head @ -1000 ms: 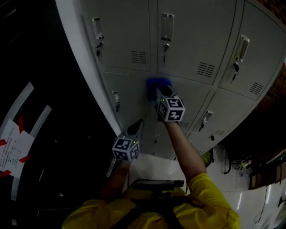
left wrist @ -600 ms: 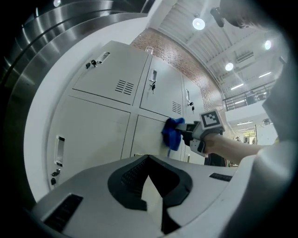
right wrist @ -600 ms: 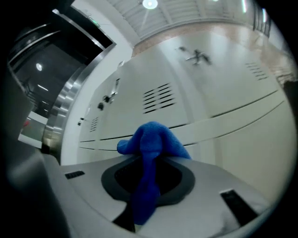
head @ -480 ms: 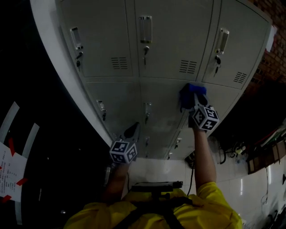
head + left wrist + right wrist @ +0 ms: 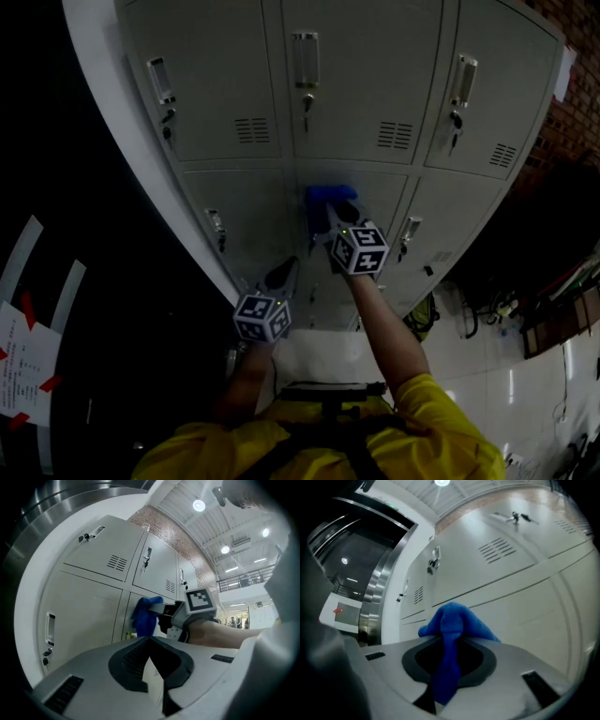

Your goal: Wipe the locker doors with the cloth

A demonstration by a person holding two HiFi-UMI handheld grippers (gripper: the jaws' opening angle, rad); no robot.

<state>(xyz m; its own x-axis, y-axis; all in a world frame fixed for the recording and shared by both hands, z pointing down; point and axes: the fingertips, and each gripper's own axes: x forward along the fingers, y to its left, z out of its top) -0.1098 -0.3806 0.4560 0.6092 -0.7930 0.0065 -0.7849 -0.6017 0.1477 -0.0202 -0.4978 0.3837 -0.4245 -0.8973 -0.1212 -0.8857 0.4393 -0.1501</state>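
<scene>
Grey locker doors (image 5: 361, 84) fill the head view in rows. My right gripper (image 5: 330, 210) is shut on a blue cloth (image 5: 326, 197) and holds it against the middle door of the second row (image 5: 375, 192), near its top left. In the right gripper view the blue cloth (image 5: 452, 623) bunches over the right gripper (image 5: 451, 640) and hangs between its jaws, with the door (image 5: 525, 597) close behind. My left gripper (image 5: 281, 276) hangs lower and to the left, off the doors, shut and empty. The left gripper view shows the left gripper (image 5: 149, 639), the cloth (image 5: 143, 616) and the right gripper (image 5: 161, 617).
Each door carries a handle (image 5: 305, 47), a key lock and vent slots (image 5: 395, 137). Left of the lockers is a dark steel-framed opening (image 5: 370, 573) and floor with taped paper (image 5: 23, 342). A brick wall (image 5: 567, 103) and cables (image 5: 487, 323) lie to the right.
Half a second ago the right gripper held the cloth on the right-hand door; it has since swept left to the middle door. The left gripper stayed put.
</scene>
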